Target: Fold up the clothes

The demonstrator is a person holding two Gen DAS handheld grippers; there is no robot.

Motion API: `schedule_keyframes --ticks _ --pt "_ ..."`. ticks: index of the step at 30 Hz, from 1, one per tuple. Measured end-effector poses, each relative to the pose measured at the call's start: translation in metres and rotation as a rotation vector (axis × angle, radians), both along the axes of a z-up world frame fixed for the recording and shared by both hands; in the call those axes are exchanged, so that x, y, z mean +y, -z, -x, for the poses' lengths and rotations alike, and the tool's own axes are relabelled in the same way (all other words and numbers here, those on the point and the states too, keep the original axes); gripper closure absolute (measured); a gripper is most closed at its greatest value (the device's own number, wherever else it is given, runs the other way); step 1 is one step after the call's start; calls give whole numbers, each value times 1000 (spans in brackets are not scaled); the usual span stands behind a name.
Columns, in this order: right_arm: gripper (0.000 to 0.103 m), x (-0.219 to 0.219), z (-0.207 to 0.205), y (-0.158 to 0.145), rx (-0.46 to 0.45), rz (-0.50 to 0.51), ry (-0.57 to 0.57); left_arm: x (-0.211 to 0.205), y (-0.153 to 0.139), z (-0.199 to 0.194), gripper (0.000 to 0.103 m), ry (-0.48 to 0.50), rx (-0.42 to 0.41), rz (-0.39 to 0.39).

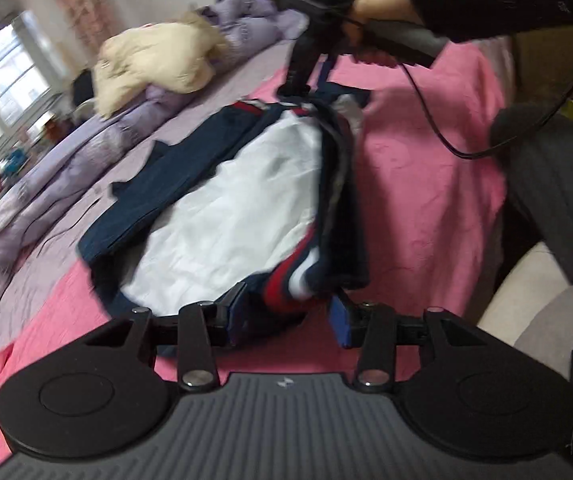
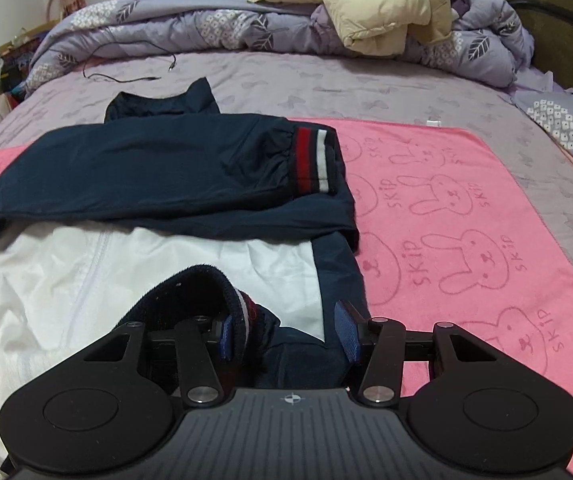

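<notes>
A navy and white jacket lies on a pink towel on the bed. Its striped red, white and navy hem bunches up between the fingers of my left gripper, whose jaws stand apart; the right pad is clear of the cloth. At the jacket's far end a hand holds my right gripper down on the fabric. In the right wrist view the jacket has one navy sleeve folded across it. A second striped cuff drapes over the left finger of my right gripper, and its right pad is bare.
A rolled purple quilt with a cream padded coat lies along the far side of the bed. A thin black cable rests on the sheet. A dark headboard stands at the right. The person's dark trouser leg is beside the bed.
</notes>
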State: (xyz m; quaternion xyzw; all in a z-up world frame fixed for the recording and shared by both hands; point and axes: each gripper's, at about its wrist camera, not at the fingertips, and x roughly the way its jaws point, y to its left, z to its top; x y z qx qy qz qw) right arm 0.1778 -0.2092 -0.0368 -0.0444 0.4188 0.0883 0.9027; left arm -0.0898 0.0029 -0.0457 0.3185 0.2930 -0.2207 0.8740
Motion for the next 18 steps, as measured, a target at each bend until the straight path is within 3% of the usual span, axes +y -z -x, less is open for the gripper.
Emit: schedule_keyframes --ticks 4,6,7,8,11,13,18 --pt "54 -10 1 -2 11 -23 16 -10 8 -9 50 7 -56 -19" --pt "54 -13 6 -6 1 -18 9 -8 6 -16 59 -3 -68 28" --pt "54 -14 11 -9 -9 -10 -5 -6 4 -20 81 -11 -64 64" --pt "54 -16 16 -13 -20 -2 -24 -3 0 -24 91 -33 -52 105" --pt "52 -25 37 -25 -52 -23 -134 23 -15 -44 97 -144 -29 254" --pt "43 -34 52 -32 -55 -52 -223 47 -23 -65 97 -249 13 376" --pt "33 -53 78 -46 -77 -55 -358 89 -15 -121 97 -464 147 568"
